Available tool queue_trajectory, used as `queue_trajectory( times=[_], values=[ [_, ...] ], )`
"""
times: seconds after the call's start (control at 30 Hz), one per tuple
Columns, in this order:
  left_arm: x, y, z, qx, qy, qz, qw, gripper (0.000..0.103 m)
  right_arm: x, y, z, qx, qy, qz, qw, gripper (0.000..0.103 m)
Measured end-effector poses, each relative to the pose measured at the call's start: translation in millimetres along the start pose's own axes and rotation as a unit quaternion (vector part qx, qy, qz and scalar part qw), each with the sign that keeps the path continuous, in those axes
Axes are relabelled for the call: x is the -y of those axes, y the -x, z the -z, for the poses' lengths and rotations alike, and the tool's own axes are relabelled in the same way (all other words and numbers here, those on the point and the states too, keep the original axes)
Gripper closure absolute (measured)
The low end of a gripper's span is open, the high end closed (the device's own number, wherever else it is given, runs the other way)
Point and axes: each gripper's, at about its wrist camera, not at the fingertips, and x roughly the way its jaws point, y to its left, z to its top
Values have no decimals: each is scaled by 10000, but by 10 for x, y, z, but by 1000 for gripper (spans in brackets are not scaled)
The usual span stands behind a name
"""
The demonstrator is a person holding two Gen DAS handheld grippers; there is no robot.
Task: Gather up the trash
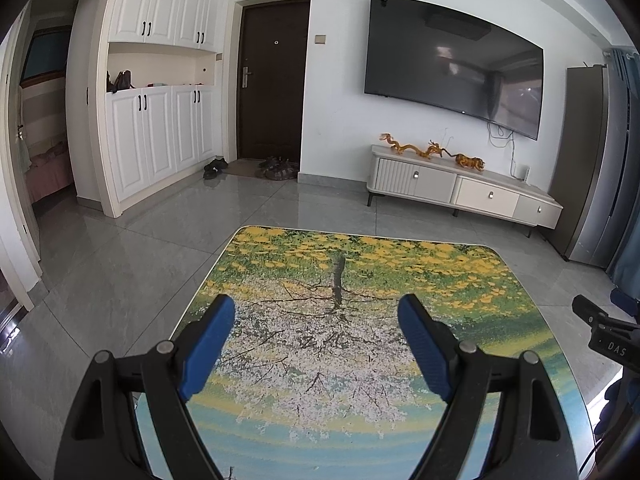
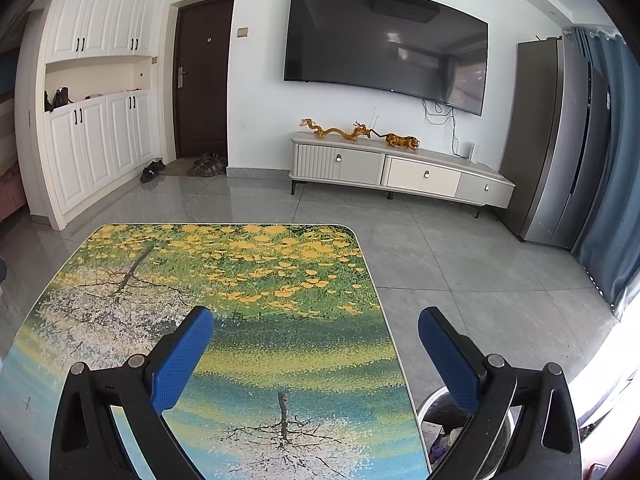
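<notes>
Both tools are held above the painted tabletop with nothing between their blue pads: the left tool is spread wide and released, and so is the right tool. No trash is to be seen on the tabletop in either view; its printed tree scene is bare. The only trash visible lies in a metal bin on the floor just beside the tabletop's right edge, partly hidden behind the right tool's finger, with paper scraps inside. The collecting step is therefore judged to be finished or nearly so, or else a search for remaining pieces is called for. If more is to be gathered, the floor around the tabletop should be scanned first, and the tools kept spread until a piece is found. Around the scene a television is mounted on the wall above a low cabinet carrying orange figurines, and shoes lie by the dark door. Nothing stands in the way over the tabletop; the bin's rim near the right tool is the one thing that could be knocked.
</notes>
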Motion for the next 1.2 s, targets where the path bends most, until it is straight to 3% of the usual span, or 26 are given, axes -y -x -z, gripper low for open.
queue_trajectory(
  times=[1.2],
  values=[
    [-19, 34, 9, -1, -26, -42, 10000, 20, 40, 60, -53, 155, -90, 44, 9998, 0]
  ],
)
